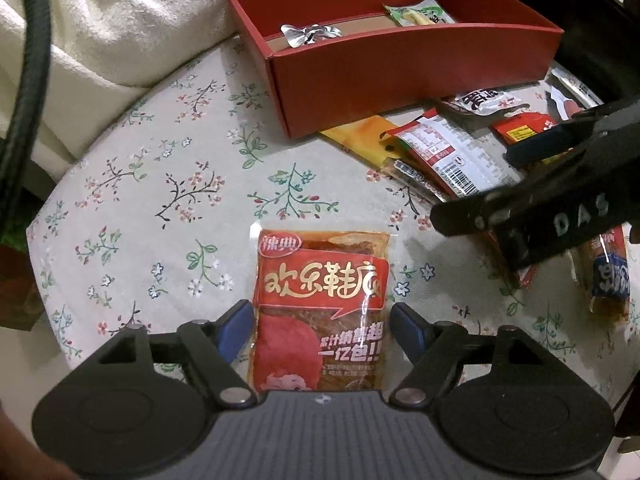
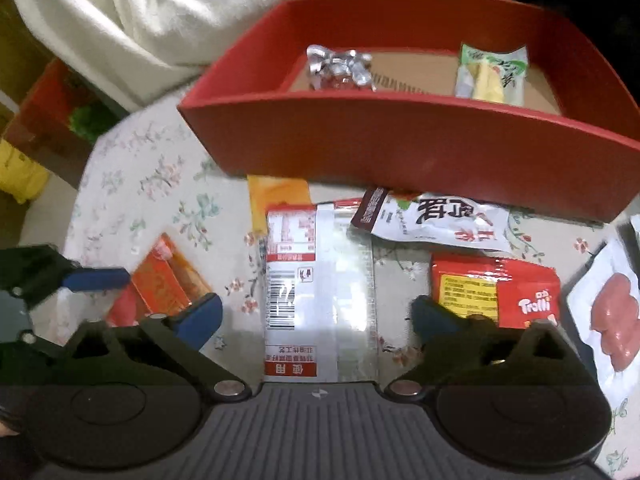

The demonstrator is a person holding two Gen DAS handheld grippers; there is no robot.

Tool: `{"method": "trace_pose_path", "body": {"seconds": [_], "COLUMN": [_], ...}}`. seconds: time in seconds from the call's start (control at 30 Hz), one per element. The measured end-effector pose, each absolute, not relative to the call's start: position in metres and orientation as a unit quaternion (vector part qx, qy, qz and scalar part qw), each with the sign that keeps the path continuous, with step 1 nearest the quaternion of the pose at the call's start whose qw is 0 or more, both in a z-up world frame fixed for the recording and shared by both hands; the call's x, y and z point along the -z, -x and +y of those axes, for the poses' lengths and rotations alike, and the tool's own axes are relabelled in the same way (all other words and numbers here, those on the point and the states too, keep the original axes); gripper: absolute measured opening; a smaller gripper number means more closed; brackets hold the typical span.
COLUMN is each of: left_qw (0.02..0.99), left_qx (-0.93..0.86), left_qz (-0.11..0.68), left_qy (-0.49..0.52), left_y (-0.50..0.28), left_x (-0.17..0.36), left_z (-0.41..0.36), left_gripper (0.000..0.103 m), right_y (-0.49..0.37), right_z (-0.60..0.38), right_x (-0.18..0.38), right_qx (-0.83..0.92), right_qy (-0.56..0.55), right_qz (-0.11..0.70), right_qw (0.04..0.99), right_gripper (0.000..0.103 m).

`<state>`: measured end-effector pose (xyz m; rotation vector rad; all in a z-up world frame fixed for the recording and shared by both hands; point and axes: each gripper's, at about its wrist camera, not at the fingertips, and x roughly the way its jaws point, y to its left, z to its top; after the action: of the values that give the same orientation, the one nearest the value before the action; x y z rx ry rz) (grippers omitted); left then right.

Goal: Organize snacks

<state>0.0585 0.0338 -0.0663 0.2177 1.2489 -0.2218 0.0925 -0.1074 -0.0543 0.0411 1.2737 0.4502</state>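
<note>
A red box (image 1: 400, 68) stands at the back of the floral table; in it lie a silver foil packet (image 1: 310, 34) and a green snack packet (image 1: 420, 12). My left gripper (image 1: 320, 326) is open, its blue pads on either side of a red spicy-strip packet (image 1: 320, 304) that lies flat on the cloth. My right gripper (image 2: 316, 316) is open over a clear packet with a barcode (image 2: 320, 292). The red box (image 2: 400, 148) also shows in the right wrist view, with the foil packet (image 2: 340, 68) and the green packet (image 2: 492, 76).
Loose packets lie in front of the box: a white packet (image 2: 432, 220), a red Trolli packet (image 2: 496, 288), a yellow packet (image 2: 278, 196), an orange-red packet (image 2: 168, 280), a sausage pack (image 2: 612, 312). A white blanket (image 1: 120, 20) lies behind the table. The right gripper (image 1: 560, 184) crosses the left wrist view.
</note>
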Motion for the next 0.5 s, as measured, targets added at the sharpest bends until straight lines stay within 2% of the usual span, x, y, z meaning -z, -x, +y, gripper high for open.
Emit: {"method": "trace_pose_path", "body": {"seconds": [0.1,0.3,0.4,0.47,0.5], "left_qw": [0.795,0.798,0.802,0.804,0.806], "left_qx": [0.099,0.098,0.099,0.097,0.097], "left_qz": [0.592,0.59,0.585,0.581,0.578], "left_qy": [-0.084,-0.08,-0.075,-0.08,-0.085], "left_y": [-0.062,-0.062,-0.061,-0.059,-0.057], "left_x": [0.07,0.071,0.068,0.066,0.064], "left_z": [0.039,0.04,0.04,0.039,0.037], "left_gripper": [0.08,0.08,0.071,0.066,0.06], "right_y": [-0.089,-0.088,-0.084,-0.077,-0.075], "right_z": [-0.101,-0.101,-0.092,-0.084,-0.082], "right_x": [0.055,0.055,0.055,0.056,0.056], "right_qx": [-0.208,-0.215,-0.207,-0.208,-0.205], "right_qy": [0.003,0.016,0.045,0.089,0.102], "right_qz": [0.585,0.582,0.58,0.573,0.57], "right_qw": [0.784,0.784,0.786,0.788,0.789], "right_gripper": [0.103,0.103,0.103,0.099,0.095]}}
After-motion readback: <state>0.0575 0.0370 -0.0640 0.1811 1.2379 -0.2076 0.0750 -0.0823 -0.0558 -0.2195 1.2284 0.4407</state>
